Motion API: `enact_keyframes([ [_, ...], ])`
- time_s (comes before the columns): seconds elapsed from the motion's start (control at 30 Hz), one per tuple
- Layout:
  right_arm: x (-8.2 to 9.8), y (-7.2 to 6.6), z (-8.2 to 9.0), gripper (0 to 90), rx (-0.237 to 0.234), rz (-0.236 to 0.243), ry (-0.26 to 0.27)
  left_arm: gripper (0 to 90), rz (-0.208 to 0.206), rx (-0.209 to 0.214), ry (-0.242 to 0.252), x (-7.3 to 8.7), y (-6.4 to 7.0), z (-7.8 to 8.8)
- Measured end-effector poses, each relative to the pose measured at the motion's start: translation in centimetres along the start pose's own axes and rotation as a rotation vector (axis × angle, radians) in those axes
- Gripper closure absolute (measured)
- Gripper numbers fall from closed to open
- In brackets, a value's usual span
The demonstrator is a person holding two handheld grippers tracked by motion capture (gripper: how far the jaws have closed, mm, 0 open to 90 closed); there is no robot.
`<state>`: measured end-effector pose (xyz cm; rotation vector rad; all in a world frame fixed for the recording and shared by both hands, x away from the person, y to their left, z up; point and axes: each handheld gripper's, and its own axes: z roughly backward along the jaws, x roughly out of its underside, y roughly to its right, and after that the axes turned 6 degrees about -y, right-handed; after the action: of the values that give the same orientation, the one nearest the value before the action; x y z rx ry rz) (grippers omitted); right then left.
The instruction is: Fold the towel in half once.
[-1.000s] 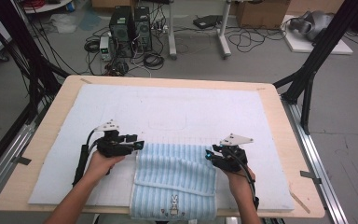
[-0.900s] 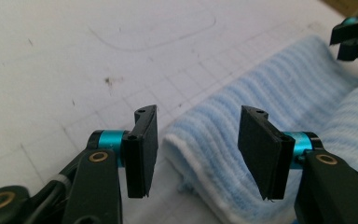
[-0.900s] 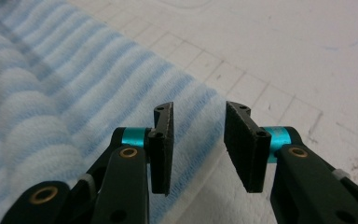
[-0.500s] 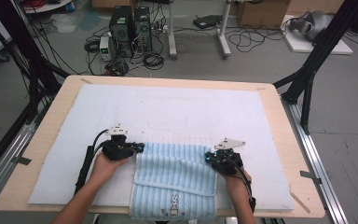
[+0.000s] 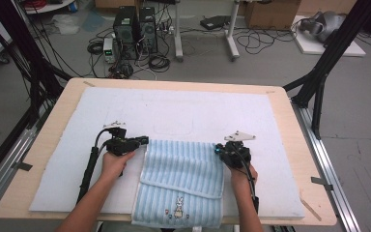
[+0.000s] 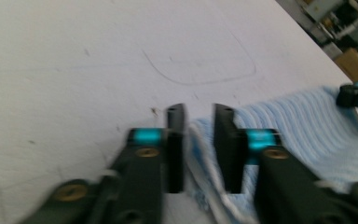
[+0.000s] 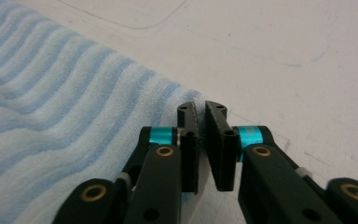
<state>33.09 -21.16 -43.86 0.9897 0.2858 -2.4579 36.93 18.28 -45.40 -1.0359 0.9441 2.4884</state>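
While the folded towel (image 5: 181, 181) lies at the near edge of the mat (image 5: 174, 111), each gripper sits at one of its far corners. The left gripper (image 6: 199, 122) has just been opening, jaws spread astride the towel's edge without pressing it. The right gripper (image 7: 201, 109) has just eased apart to a narrow gap at its corner, not pinching.

Our left gripper (image 6: 199, 144) and right gripper (image 7: 201, 140) share one build: matte black bodies, flat black jaws, a turquoise band at each jaw's base, brass-coloured screws at five and seven o'clock. Each carries a grey three-cornered plate and a black cable. Our forearms are bare, unsleeved.
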Motion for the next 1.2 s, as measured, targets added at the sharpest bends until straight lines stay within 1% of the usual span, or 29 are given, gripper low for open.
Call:
enact_keyframes([
  [0.07, 0.1, 0.1, 0.1, 65.7, -0.007, -0.024, 0.007, 54.6, -0.031, -0.006, 0.0, -0.1, -0.1, 0.4],
  [0.1, 0.1, 0.2, 0.4, 62.3, -0.015, -0.044, 0.018, 51.1, -0.042, -0.005, -0.006, -0.1, -0.2, 0.5],
  [0.13, 0.2, 0.2, 0.7, 58.6, -0.019, -0.048, 0.029, 47.7, -0.046, 0.004, -0.016, -0.1, -0.3, 0.6],
  [0.17, 0.2, 0.2, 1.0, 53.9, -0.009, -0.048, 0.034, 46.5, -0.055, 0.011, -0.023, -0.1, -0.3, 0.5],
  [0.2, 0.3, 0.3, 1.0, 50.8, -0.001, -0.048, 0.026, 46.2, -0.069, 0.015, -0.029, 0.0, -0.2, 0.4],
  [0.23, 0.4, 0.4, 0.9, 48.8, -0.01, -0.056, 0.007, 45.1, -0.088, 0.023, -0.042, 0.1, -0.1, 0.1],
  [0.27, 0.6, 0.4, 0.7, 46.4, -0.011, -0.052, -0.016, 44.9, -0.103, 0.029, -0.06, 0.3, 0.2, -0.2],
  [0.3, 0.8, 0.4, 0.4, 44.2, -0.015, -0.048, -0.04, 45.3, -0.138, 0.017, -0.077, 0.2, 0.5, -0.4],
  [0.33, 0.9, 0.3, 0.1, 43.6, -0.03, -0.06, -0.056, 45.4, -0.162, 0.018, -0.105, 0.2, 0.8, -0.7],
  [0.37, 1.0, 0.1, -0.2, 43.2, -0.025, -0.049, -0.054, 45.5, -0.193, 0.006, -0.137, 0.1, 1.2, -1.0],
  [0.4, 1.0, 0.0, -0.2, 44.1, -0.013, -0.039, -0.053, 46.2, -0.241, -0.024, -0.142, 0.0, 1.6, -1.2],
  [0.43, 1.0, -0.1, -0.2, 47.6, -0.011, -0.031, -0.053, 53.5, -0.274, -0.045, -0.15, 0.1, 1.9, -1.4],
  [0.47, 1.0, -0.1, -0.2, 54.1, -0.017, -0.03, -0.053, 62.3, -0.297, -0.1, -0.153, 0.0, 2.3, -1.5],
  [0.5, 1.0, -0.2, -0.2, 64.7, -0.026, -0.014, -0.049, 73.7, -0.284, -0.113, -0.158, -0.1, 2.2, -1.5],
  [0.53, 0.9, -0.4, -0.2, 79.5, -0.06, -0.002, -0.051, 86.0, -0.227, -0.078, -0.161, -0.2, 1.9, -1.7],
  [0.57, 0.8, -0.6, -0.2, 82.7, -0.081, 0.021, -0.052, 86.2, -0.197, -0.07, -0.16, -0.4, 1.7, -1.7],
  [0.6, 0.7, -0.7, -0.3, 84.4, -0.077, 0.032, -0.055, 86.7, -0.191, -0.069, -0.157, -0.4, 1.6, -1.8],
  [0.63, 0.6, -0.6, -0.4, 85.0, -0.08, 0.032, -0.054, 86.8, -0.185, -0.069, -0.152, -0.6, 1.4, -1.8],
  [0.67, 0.4, -0.4, -0.5, 85.1, -0.076, 0.031, -0.048, 87.0, -0.166, -0.069, -0.139, -0.7, 1.3, -1.8],
  [0.73, 0.0, -0.2, -0.7, 85.2, -0.052, 0.033, -0.042, 87.1, -0.134, -0.068, -0.102, -1.3, 0.9, -1.9],
  [0.8, -0.6, -0.1, -1.1, 85.2, -0.027, 0.034, -0.026, 87.1, -0.111, -0.058, -0.078, -2.1, 0.5, -2.1],
  [0.83, -1.0, 0.0, -1.3, 85.2, -0.015, 0.036, -0.018, 87.0, -0.12, -0.072, -0.066, -2.5, 0.4, -2.2],
  [0.9, -1.9, 0.3, -1.7, 85.1, 0.0, 0.031, -0.003, 86.9, -0.107, -0.079, -0.03, -3.3, 0.2, -2.4],
  [0.93, -2.3, 0.5, -1.9, 85.1, 0.009, 0.03, 0.002, 86.9, -0.099, -0.077, -0.035, -3.7, 0.0, -2.5],
  [0.97, -2.7, 0.6, -2.2, 85.1, 0.021, 0.039, 0.01, 86.9, -0.092, -0.079, -0.031, -4.0, -0.2, -2.7],
  [1.03, -3.5, 0.9, -2.7, 85.0, 0.036, 0.04, 0.013, 86.9, -0.099, -0.084, -0.004, -4.6, -0.3, -3.0],
  [1.1, -4.1, 1.3, -3.1, 85.0, 0.052, 0.039, 0.024, 86.9, -0.093, -0.081, 0.049, -4.8, -0.6, -3.0],
  [1.13, -4.5, 1.5, -3.3, 84.9, 0.051, 0.027, 0.029, 86.9, -0.084, -0.078, 0.062, -4.8, -0.8, -3.1],
  [1.2, -5.1, 1.8, -3.7, 84.9, 0.056, 0.028, 0.04, 86.9, -0.063, -0.08, 0.071, -4.8, -1.5, -3.4],
])
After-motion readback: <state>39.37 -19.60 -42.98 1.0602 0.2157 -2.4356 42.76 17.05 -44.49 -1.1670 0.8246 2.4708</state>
